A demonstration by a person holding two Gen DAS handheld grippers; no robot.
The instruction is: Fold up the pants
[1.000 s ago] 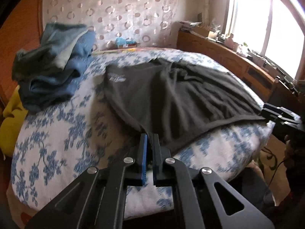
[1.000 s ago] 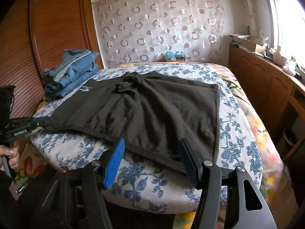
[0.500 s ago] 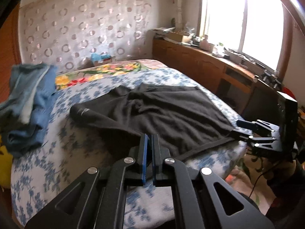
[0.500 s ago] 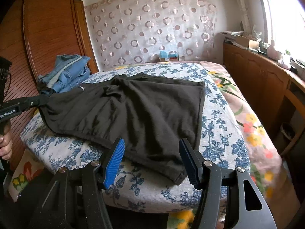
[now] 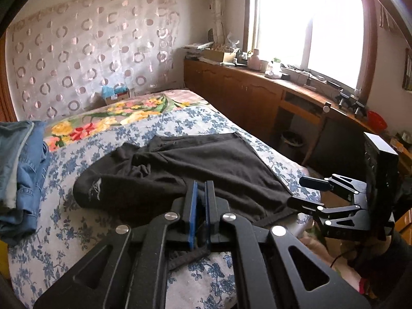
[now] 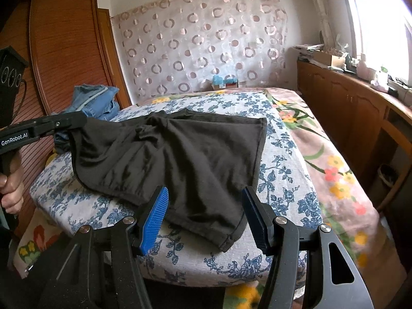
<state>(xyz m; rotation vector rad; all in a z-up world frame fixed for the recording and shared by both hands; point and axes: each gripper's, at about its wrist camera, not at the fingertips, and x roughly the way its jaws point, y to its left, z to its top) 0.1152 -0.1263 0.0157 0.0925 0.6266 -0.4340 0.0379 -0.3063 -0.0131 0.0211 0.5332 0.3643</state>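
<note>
Black pants lie spread on the blue-flowered bed. My left gripper is shut on their left edge, and a dark hem loops under its fingers. In the right wrist view the left gripper holds that edge lifted off the bed at the left, so the pants hang slack from it. My right gripper stands open just above the pants' near corner with nothing pressed between its blue pads. It also shows at the bed's right edge as the right gripper.
A pile of blue jeans sits at the bed's far left by a wooden wardrobe. A long wooden cabinet with clutter runs under the window on the right. A bin stands on the floor beside it. A person's hand grips the left handle.
My left gripper has risen and swung toward the right with the pants' edge in it, lifting that side off the bed and bunching the cloth. The right gripper has stayed put, open.
</note>
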